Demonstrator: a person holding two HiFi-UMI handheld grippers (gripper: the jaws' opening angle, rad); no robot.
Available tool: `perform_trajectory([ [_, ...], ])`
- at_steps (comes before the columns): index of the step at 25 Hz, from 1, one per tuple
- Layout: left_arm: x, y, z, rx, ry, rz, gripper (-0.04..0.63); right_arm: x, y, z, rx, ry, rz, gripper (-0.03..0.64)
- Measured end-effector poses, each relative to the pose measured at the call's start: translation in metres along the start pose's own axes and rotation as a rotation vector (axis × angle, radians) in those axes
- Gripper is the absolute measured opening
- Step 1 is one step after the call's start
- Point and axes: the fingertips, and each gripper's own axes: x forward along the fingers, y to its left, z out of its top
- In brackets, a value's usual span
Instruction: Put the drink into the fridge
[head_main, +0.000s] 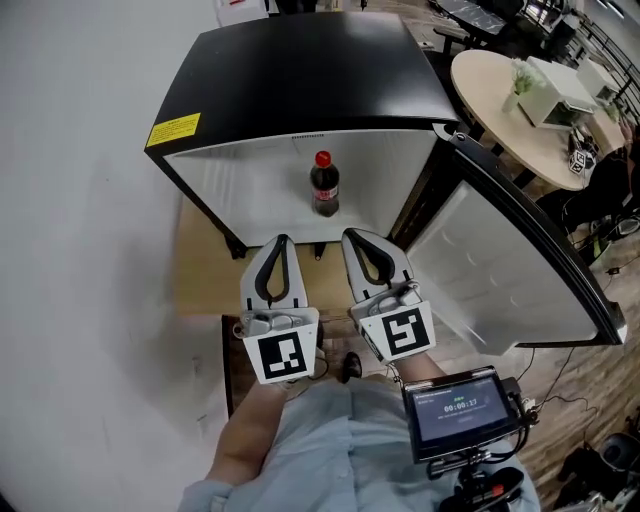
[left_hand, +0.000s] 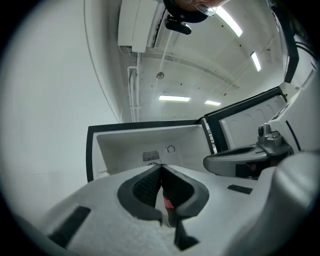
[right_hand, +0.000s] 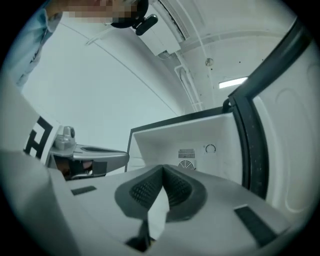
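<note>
Both grippers are hovering side by side in front of the open mini fridge (head_main: 300, 80). The left gripper (head_main: 282, 240) is holding its jaws clenched tip to tip, with nothing between them. The right gripper (head_main: 351, 236) is likewise keeping its jaws pressed together and empty. The cola bottle (head_main: 324, 185) is standing upright inside the fridge, ahead of both sets of jaws, between their lines, touching neither. The fridge door (head_main: 500, 270) is hanging open beyond the right jaws.
</note>
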Motion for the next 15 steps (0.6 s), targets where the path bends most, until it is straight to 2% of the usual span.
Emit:
perform_trajectory([
  [7,-0.028,-0.015,0.024,0.009,-0.009,0.004,0.009,-0.026,0.013,0.022,-0.022,-0.004,0.004,0.005],
  [15,-0.035,-0.024,0.023,0.014,-0.011,0.000,0.009,-0.035,0.017,0.020,-0.016,-0.016,0.014,0.005],
])
